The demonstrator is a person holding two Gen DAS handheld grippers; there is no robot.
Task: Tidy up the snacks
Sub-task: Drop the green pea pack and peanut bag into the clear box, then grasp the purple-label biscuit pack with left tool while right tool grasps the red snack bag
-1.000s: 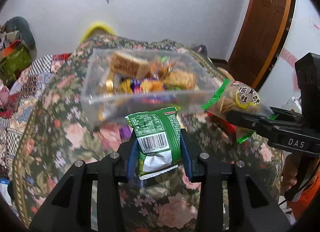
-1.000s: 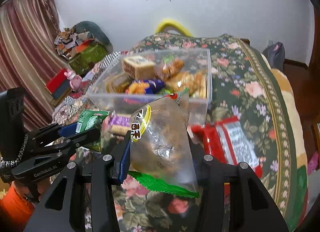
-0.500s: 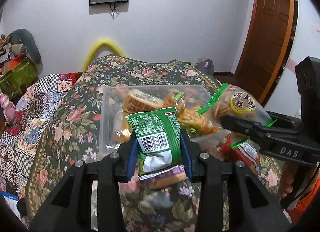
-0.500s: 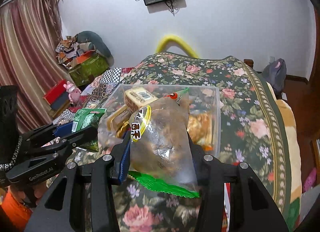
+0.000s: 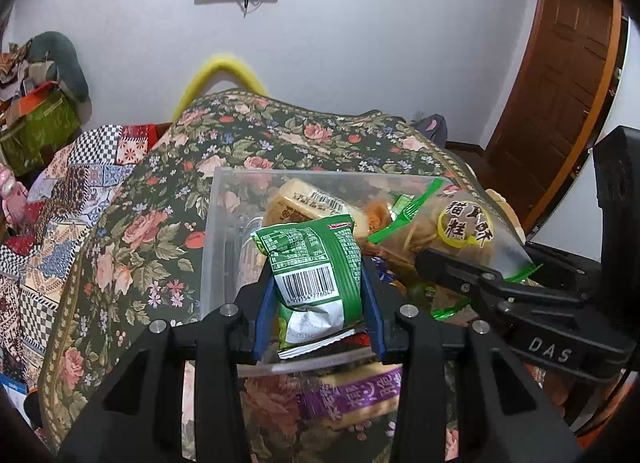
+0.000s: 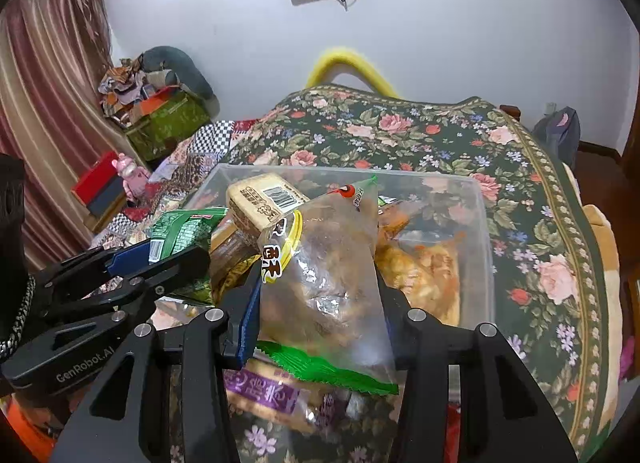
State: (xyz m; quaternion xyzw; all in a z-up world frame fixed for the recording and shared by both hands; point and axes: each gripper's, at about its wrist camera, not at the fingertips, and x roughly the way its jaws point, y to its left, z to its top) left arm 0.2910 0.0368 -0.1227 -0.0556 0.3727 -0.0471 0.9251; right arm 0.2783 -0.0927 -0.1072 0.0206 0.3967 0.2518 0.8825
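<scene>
Left wrist view shows my left gripper [image 5: 318, 291] carrying a green snack packet [image 5: 310, 269] upright, barcode toward the lens, right above the near wall of the clear plastic bin [image 5: 218, 199]. I judge I am holding it high so it clears the rim and can drop onto the snacks already piled inside. The jaws are closed to about the packet's width, blue pads pressing its two sides, its crimped bottom edge hanging below them.

At 3 o'clock in that view sits my right gripper [image 5: 452, 259], carrying a clear cracker bag [image 5: 452, 227] with a yellow label and green trim. From the right wrist camera the bag [image 6: 320, 283] fills the centre, held upright between jaws spread fairly wide around its bulk, each side touching a pad. It hangs over the bin's near edge [image 6: 486, 231], probably for the same drop.

A tan wrapped cake [image 6: 260, 203] lies inside the bin at 11 o'clock from the bag. A purple packet [image 6: 264, 387] lies on the floral cloth [image 6: 560, 283] at 6 o'clock, outside the bin, so it is left to collect.
</scene>
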